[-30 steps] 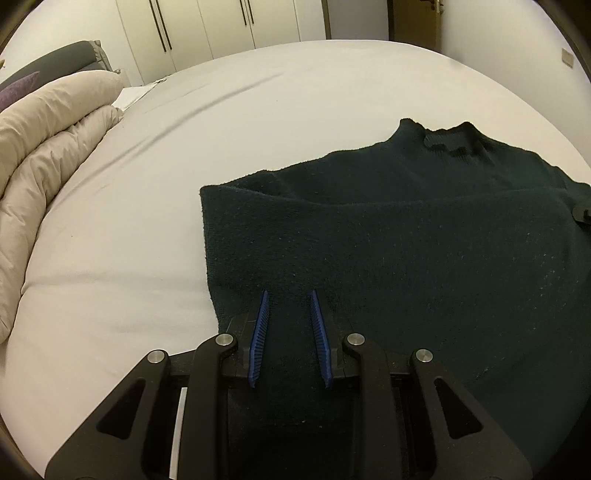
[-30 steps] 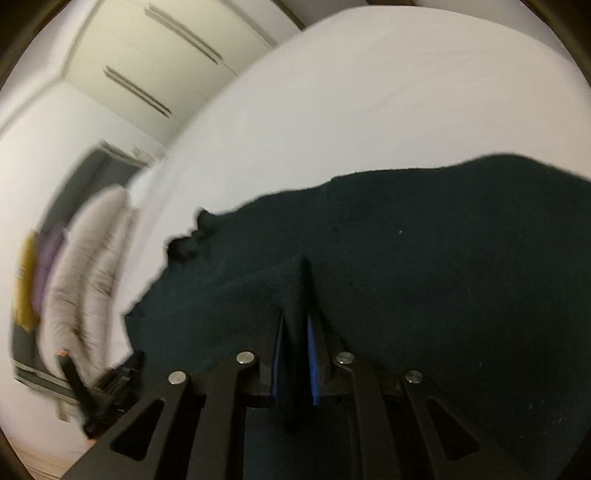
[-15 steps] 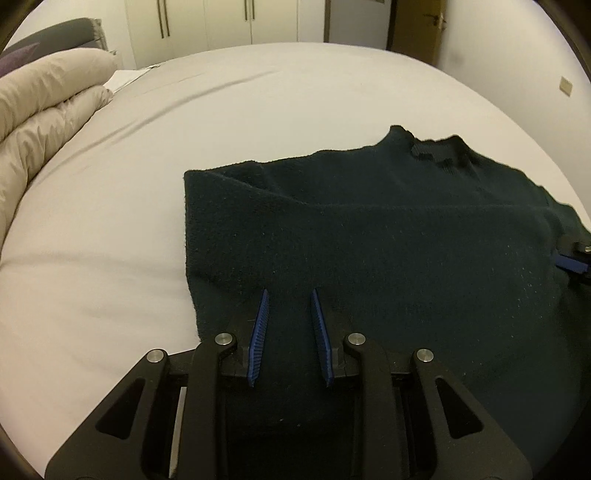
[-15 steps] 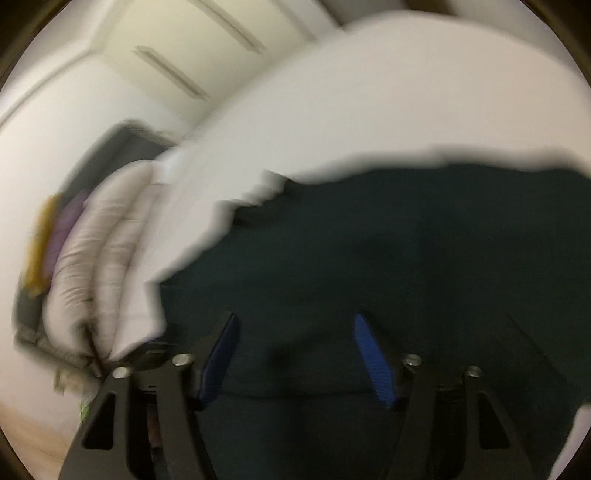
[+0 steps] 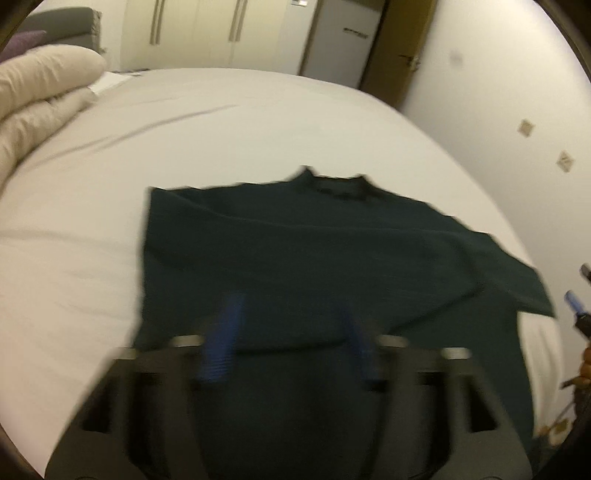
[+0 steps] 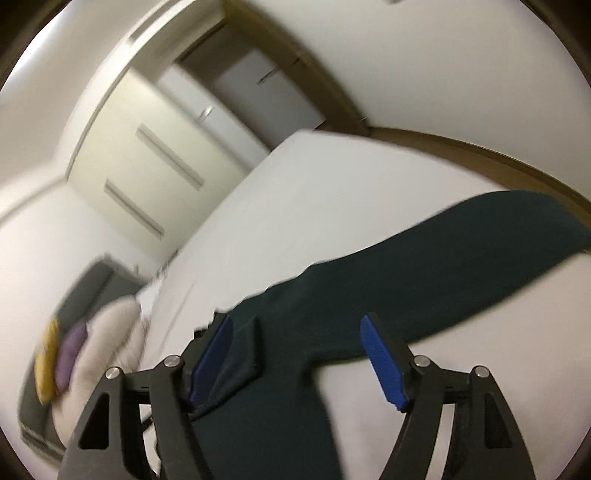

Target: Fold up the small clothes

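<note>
White sheeting covers the bed, which fills most of the left wrist view and carries everything else. A cream duvet lies bunched at its far left edge, with grey, purple and yellow cushions behind it in the right wrist view. Pale wardrobe doors with long handles and a brown door frame stand beyond the bed.

The dark green sweater lies flat on the sheet, near the side of the bed closest to the cameras, its neckline pointing away toward the wardrobe. A fold crosses it from side to side below the collar, and a short sleeve sticks out at the right. In the right wrist view it stretches as a long dark band across the sheet.

The left gripper hovers over the sweater's near hem, blurred, its jaws having just been opening; the blue pads stand wide apart with only flat cloth beneath them, nothing pinched. The right gripper has also just been opening: its blue pads are spread wide, a fold of sweater lying loose between them, close against the left pad, not clamped.
</note>
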